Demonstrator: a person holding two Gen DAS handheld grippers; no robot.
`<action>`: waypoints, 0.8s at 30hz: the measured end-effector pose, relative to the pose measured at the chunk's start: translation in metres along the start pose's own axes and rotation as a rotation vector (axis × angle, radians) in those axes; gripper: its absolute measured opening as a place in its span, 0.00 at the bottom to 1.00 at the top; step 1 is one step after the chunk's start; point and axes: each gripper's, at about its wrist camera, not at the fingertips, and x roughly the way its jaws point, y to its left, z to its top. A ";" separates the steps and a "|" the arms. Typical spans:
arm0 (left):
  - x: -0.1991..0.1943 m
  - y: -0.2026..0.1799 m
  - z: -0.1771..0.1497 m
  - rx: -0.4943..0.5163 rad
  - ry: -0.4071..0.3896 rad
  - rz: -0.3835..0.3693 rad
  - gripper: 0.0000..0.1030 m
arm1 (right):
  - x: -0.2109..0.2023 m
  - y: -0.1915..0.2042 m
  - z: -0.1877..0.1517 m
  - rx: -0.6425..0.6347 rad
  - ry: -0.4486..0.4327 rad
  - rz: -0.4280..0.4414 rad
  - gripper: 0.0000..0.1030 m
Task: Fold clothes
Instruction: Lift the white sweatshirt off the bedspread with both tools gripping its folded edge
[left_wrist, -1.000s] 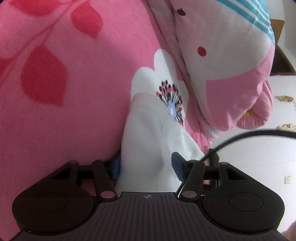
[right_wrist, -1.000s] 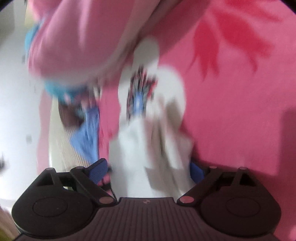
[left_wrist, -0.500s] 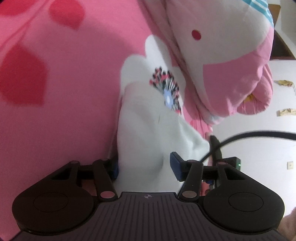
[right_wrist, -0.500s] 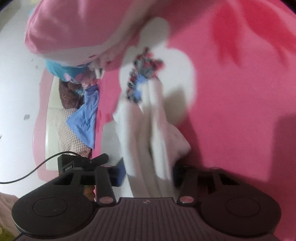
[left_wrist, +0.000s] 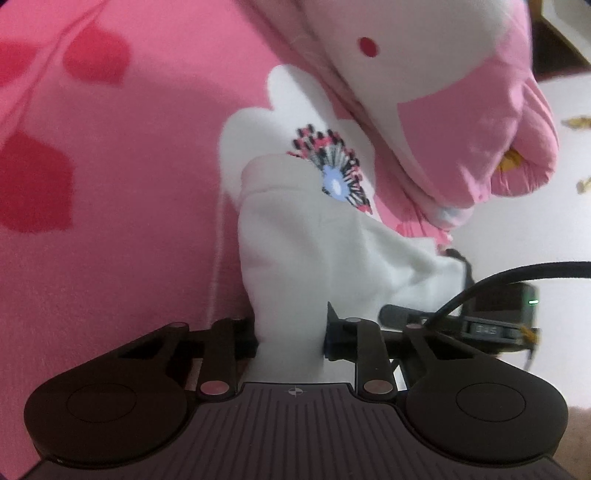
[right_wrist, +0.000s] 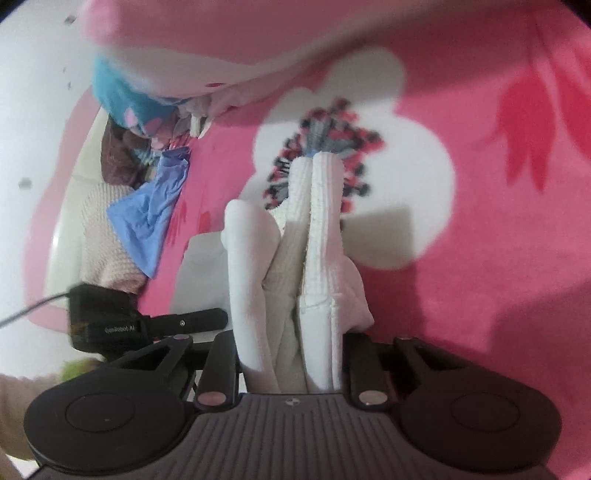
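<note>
Left gripper (left_wrist: 290, 334): jaws closing, white garment (left_wrist: 295, 236) bunched between them, pads already pressing the cloth from both sides. Right gripper (right_wrist: 290, 354): jaws closing too, with several thick folds of the same white garment (right_wrist: 310, 258) packed between them and filling the gap. Each claw pinches one near corner or edge of the cloth; neither is nearer than the other, since both already have it. In the left wrist view the right gripper (left_wrist: 491, 314) shows at the right edge, just beside the cloth, so the two holds sit close together. From both claws the garment runs straight away, toward the far side, over the pink blanket (left_wrist: 122, 184). Its long axis lies along the line the fingers point. Its far end reaches the white flower print (right_wrist: 399, 206) with the dark speckled centre; a pale pink band shows at that far end in the left view. What sort of garment it is I cannot tell. Far right, a pink and white quilt (left_wrist: 443, 96) is heaped up. Far left in the right view, a blue cloth (right_wrist: 151, 214) lies among other clothes. Likely next: lift and spread the near edge before folding.
</note>
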 end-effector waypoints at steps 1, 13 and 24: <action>-0.003 -0.004 -0.001 0.012 -0.008 0.004 0.22 | -0.002 0.011 -0.003 -0.027 -0.013 -0.019 0.21; -0.064 -0.055 -0.034 0.137 -0.061 -0.090 0.20 | -0.091 0.083 -0.082 -0.125 -0.215 -0.134 0.19; -0.099 -0.121 -0.061 0.259 0.061 -0.229 0.20 | -0.177 0.150 -0.170 -0.044 -0.430 -0.276 0.18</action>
